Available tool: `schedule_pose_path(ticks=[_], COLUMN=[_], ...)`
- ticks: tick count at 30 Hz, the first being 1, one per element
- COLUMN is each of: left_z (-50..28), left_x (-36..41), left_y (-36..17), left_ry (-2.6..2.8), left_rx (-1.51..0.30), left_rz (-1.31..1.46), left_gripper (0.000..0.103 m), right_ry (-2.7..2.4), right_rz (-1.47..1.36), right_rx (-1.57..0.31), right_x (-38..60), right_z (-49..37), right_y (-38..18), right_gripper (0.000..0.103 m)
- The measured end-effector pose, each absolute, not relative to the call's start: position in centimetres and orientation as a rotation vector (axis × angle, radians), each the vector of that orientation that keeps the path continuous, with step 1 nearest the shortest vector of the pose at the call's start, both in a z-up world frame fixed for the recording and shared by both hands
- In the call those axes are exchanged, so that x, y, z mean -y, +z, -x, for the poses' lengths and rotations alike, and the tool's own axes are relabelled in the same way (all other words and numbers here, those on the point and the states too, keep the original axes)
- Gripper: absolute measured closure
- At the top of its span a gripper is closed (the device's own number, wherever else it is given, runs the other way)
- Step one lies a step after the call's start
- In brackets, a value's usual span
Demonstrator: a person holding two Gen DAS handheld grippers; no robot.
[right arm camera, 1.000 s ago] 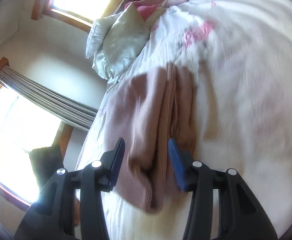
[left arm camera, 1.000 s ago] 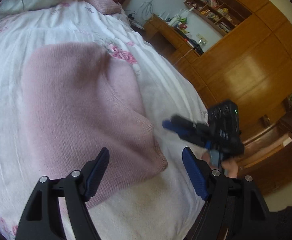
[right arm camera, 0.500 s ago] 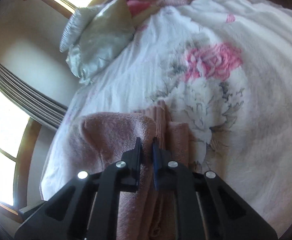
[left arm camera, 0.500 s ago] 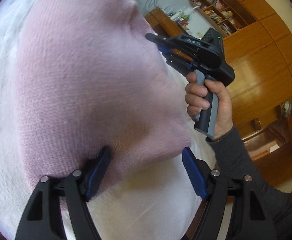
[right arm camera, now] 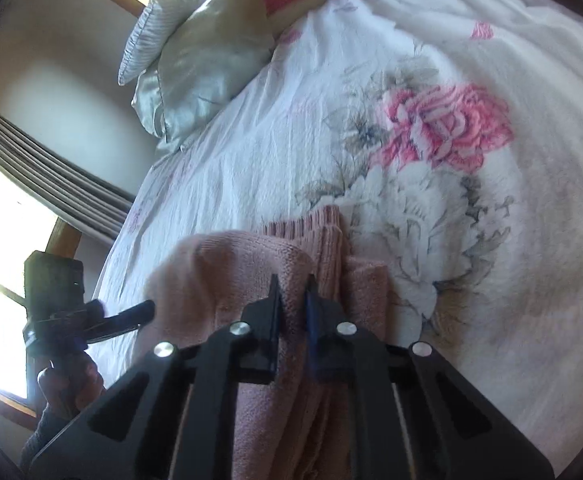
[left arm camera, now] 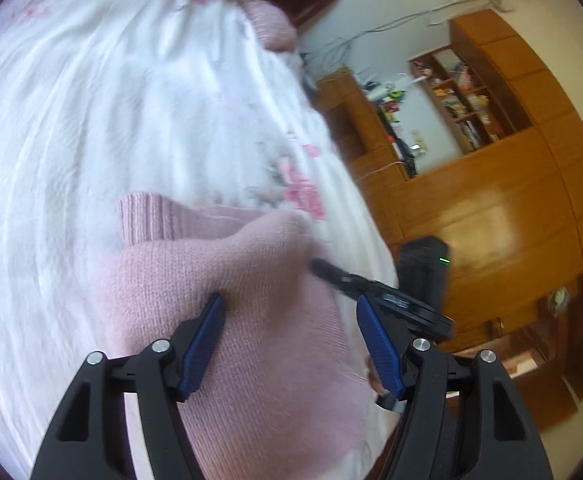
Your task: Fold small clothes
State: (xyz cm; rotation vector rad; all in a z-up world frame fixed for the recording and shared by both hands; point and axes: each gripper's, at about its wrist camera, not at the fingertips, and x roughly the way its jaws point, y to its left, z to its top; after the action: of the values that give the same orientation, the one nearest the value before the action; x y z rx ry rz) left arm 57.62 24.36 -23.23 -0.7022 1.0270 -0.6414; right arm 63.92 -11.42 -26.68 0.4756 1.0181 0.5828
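A pink knitted sweater (left arm camera: 227,304) lies partly folded on the white floral bedspread (left arm camera: 91,120), with its ribbed hem (left arm camera: 147,216) toward the far side. My left gripper (left arm camera: 290,304) hovers open just over it, with knit showing between the blue pads (left arm camera: 205,344). My right gripper (right arm camera: 292,284) is shut on a raised fold of the sweater (right arm camera: 227,264). In the left wrist view the right gripper (left arm camera: 355,284) comes in from the bed's right edge, its tip at the sweater. The left gripper (right arm camera: 131,314) shows at the left of the right wrist view.
Pillows (right arm camera: 203,52) lie at the head of the bed. A curtained window (right arm camera: 51,184) is on one side; a wooden wardrobe (left arm camera: 511,220) and cluttered shelves (left arm camera: 455,96) stand past the other edge. A hand (right arm camera: 67,384) holds the left gripper.
My right gripper closed on a fold of the sweater and stays shut on it. The left gripper, still open, has drawn back from the knit, which filled its view before.
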Motion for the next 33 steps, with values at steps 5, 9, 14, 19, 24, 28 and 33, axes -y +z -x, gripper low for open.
schedule_pose_path(ticks=[5, 9, 14, 19, 24, 28, 33], left_z=[-58.6, -56.7, -51.7, -49.2, -50.9, -51.6, -50.1], left_x=[-24.4, -26.5, -27.1, -26.8, -25.6, -24.5, -26.2], left_y=[-25.4, -23.1, -21.2, -23.6, -24.1, -24.6, -21.7], left_ry=[-0.619, -0.603, -0.704, -0.706, -0.721, -0.718, -0.734], left_rx=[-1.024, -0.983, -0.92, -0.951, -0.927, -0.933, -0.901], left_rz=[0.781, 0.74, 0.654, 0.599, 0.674, 0.661, 0.645], left_gripper=[0.056, 0.037, 0.035, 0.035, 0.035, 0.035, 0.035], right_ry=[0.538, 0.573, 0.617, 0.664, 0.616, 0.596, 0.641], right_rz=[-0.512, -0.536, -0.537, -0.517, -0.588, -0.628, -0.688], right_rx=[-1.064, -1.036, -1.082, -1.163, -1.053, -1.121, -1.045], right_x=[11.8, 13.6, 14.6, 12.5, 14.7, 15.1, 17.0], right_z=[-64.9, -62.7, -58.8, -57.9, -57.7, -58.3, -56.9], right_y=[-30.0, -27.8, -26.9, -28.3, -26.7, -29.9, -27.1], right_gripper=[0.091, 0.071, 0.049, 0.081, 0.092, 0.088, 0.078])
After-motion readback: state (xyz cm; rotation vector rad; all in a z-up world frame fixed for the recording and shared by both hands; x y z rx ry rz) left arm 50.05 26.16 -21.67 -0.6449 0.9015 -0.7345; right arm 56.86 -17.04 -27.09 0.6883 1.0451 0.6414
